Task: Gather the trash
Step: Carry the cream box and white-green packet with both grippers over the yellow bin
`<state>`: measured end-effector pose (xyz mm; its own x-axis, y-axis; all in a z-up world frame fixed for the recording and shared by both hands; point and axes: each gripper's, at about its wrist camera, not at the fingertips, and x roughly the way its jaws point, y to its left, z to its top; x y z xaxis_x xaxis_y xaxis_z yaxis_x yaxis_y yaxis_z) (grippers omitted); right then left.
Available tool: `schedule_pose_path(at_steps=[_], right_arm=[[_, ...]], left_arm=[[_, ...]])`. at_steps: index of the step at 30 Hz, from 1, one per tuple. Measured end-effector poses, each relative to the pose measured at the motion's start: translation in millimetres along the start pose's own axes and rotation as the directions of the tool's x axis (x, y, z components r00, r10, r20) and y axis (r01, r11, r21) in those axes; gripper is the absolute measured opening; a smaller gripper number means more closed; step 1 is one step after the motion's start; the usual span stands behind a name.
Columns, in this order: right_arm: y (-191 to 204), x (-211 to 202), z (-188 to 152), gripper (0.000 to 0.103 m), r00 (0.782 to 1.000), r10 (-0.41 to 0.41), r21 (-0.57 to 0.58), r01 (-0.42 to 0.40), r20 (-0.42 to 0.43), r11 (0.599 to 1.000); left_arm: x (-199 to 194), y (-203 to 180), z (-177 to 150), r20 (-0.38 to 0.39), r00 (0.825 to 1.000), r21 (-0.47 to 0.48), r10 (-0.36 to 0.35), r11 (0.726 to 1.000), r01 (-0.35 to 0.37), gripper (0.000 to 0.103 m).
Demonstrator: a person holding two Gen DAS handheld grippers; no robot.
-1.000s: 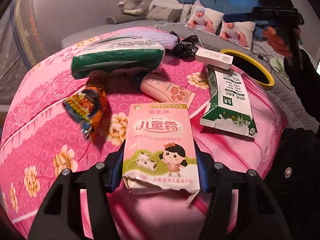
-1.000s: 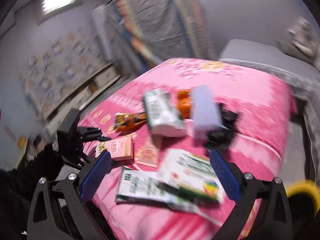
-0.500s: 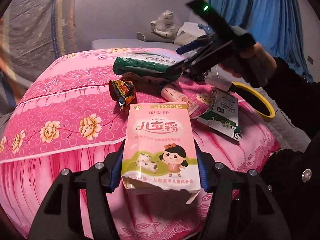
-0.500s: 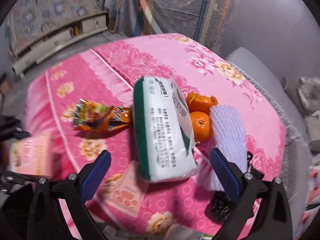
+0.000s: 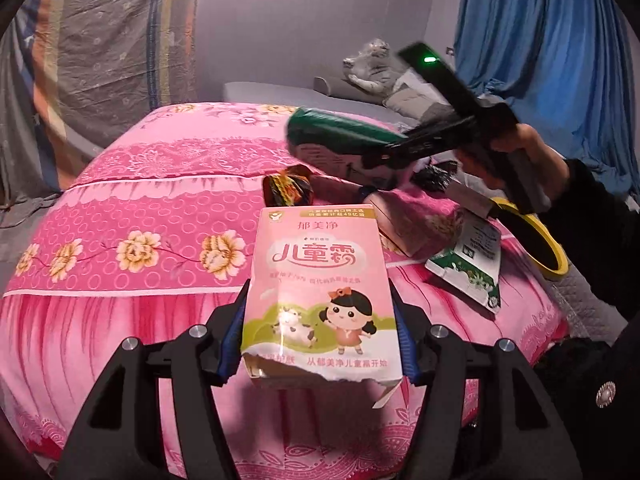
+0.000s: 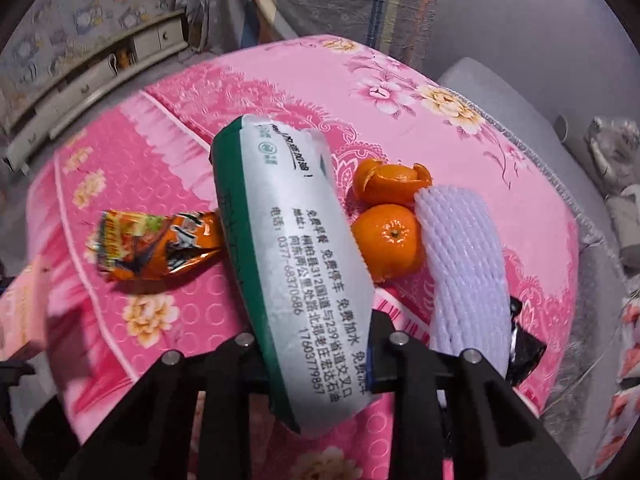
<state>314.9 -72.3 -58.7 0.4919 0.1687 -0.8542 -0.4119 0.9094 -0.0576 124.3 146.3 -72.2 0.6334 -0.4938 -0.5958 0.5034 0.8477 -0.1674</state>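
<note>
Since a second ago the right gripper [image 6: 318, 354] has dropped onto the tissue pack [image 6: 296, 264], jaws closing around it, while the left gripper [image 5: 320, 344] clamps the pink carton [image 5: 320, 300]; wrapper [image 6: 152, 244], peel [image 6: 390, 182] remain mid-bedspread [image 6: 280, 88].

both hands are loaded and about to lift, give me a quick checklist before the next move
1. Left gripper grips pink carton on both sides: ok.
2. Right gripper jaws closing around white tissue pack, pack between them: ok.
3. Right grip firm enough to lift: cannot tell.
4. Orange and foam net sleeve outside the right jaws: ok.
5. Yellow-rimmed bin within view for the drop: ok, partly hidden.
6. Snack wrapper and milk carton still uncollected: not ok.
</note>
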Motion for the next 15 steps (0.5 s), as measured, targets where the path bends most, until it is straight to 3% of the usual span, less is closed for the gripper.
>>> schedule_pose_path(at_steps=[4, 7, 12, 15], right_arm=[[-18, -46, -15, 0.025, 0.990, 0.119, 0.095, -0.126, 0.082, 0.987], [-28, -77, -30, 0.025, 0.967, 0.213, 0.148, -0.233, 0.141, 0.961], [-36, -116, -63, 0.025, 0.941, 0.273, 0.214, -0.315, 0.201, 0.925], [-39, -135, -83, 0.025, 0.929, 0.284, 0.239, -0.340, 0.238, 0.910]], left_arm=[[-1, -1, 11, 0.003, 0.993, -0.034, 0.121, 0.992, -0.120, 0.057], [-3, -3, 17, 0.015, 0.987, -0.062, 0.160, 0.985, -0.159, 0.057], [-14, -18, 33, 0.073, 0.973, -0.081, 0.220, 0.973, -0.214, 0.057], [-17, -35, 44, 0.104, 0.972, -0.079, 0.209, 0.976, -0.201, 0.057]])
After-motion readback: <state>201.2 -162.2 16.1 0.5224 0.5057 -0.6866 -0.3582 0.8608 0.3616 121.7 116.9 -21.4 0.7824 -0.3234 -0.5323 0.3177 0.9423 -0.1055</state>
